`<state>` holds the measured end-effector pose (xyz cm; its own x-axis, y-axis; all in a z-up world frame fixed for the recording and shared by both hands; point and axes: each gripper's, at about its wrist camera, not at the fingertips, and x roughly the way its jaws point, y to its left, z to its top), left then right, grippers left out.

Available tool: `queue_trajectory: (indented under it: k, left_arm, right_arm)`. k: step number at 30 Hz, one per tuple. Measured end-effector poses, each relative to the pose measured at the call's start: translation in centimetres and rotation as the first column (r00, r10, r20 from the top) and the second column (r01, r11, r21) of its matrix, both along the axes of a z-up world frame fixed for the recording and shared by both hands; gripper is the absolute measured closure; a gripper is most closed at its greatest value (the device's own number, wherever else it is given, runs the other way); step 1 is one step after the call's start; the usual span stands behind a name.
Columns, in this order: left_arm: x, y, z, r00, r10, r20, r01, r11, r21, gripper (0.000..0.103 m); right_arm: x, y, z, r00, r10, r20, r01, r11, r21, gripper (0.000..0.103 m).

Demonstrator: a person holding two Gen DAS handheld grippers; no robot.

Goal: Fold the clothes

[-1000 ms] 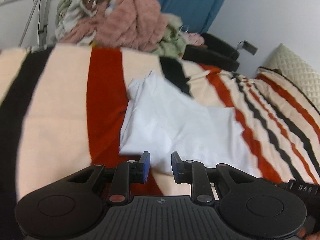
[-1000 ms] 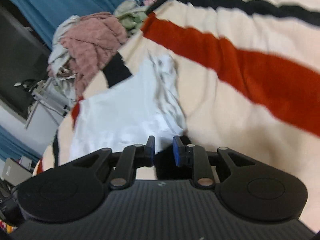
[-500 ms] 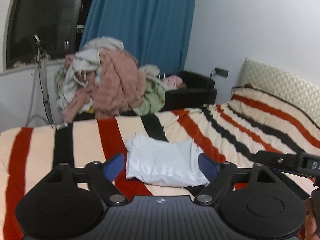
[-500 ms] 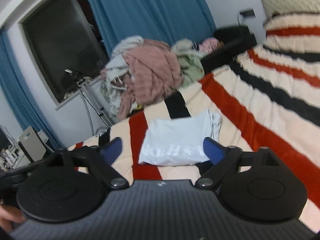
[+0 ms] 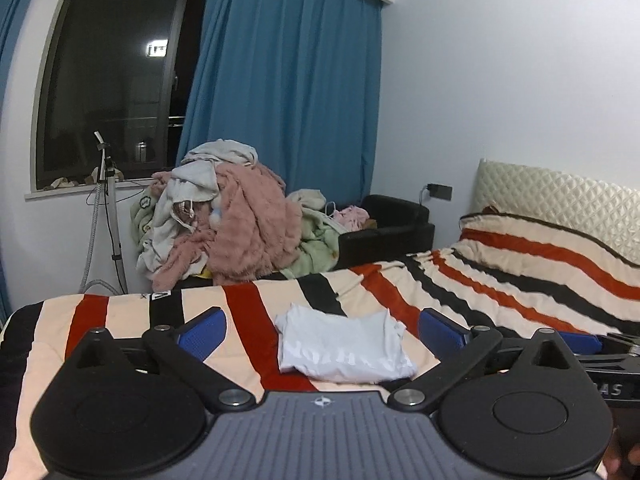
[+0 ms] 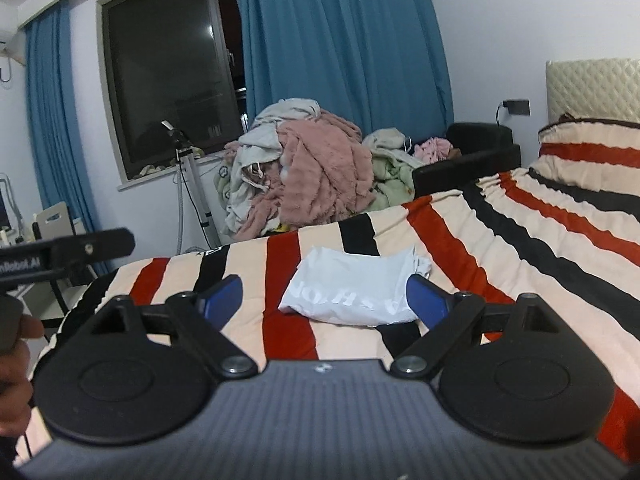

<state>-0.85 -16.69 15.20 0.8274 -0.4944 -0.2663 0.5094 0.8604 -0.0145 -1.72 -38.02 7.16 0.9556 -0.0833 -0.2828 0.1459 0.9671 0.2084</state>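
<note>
A white T-shirt [image 5: 344,348] [image 6: 352,284] lies folded into a neat rectangle on the striped blanket [image 5: 120,320], grey lettering showing along its near edge. My left gripper [image 5: 320,316] hovers above and short of it, its jaws opening wide, nothing between its blue pads [image 5: 200,332]. My right gripper [image 6: 324,280] is likewise raised and back from the shirt, open and empty. Each gripper's black body shows at the edge of the other's view.
A tall pile of unfolded clothes [image 5: 224,220] [image 6: 312,168] sits on a black sofa [image 5: 384,228] beyond the bed's far edge. A thin metal stand [image 5: 110,216] rises by the window. The quilted headboard [image 5: 560,196] is far right. A hand [image 6: 16,360] holds the left gripper.
Both grippers went from nearly shut at the shirt's near edge to wide open. Both pulled back and rose, so the folded shirt now lies farther off and the room shows.
</note>
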Motion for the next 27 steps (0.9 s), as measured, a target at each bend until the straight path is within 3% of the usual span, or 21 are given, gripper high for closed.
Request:
queue_trajectory:
  k: [6, 17, 27]
  left_arm:
    - [-2.2, 0.3, -3.1, 1.000, -0.018, 0.005, 0.018, 1.000, 0.010, 0.000]
    - [0.3, 2.2, -8.0, 0.999, 0.035, -0.028, -0.034, 0.999, 0.005, 0.000]
    - [1.7, 3.3, -9.9, 0.993, 0.081, -0.080, -0.081, 0.997, 0.006, 0.000]
  right_arm:
    - [-0.5, 1.7, -3.1, 0.999, -0.033, 0.022, 0.033, 0.999, -0.021, 0.013]
    - [-0.1, 2.9, -6.8, 0.996, -0.078, 0.033, 0.079, 0.996, -0.038, 0.013]
    - [0.2, 3.1, -8.1, 0.996, -0.084, 0.022, 0.085, 0.995, -0.045, 0.013]
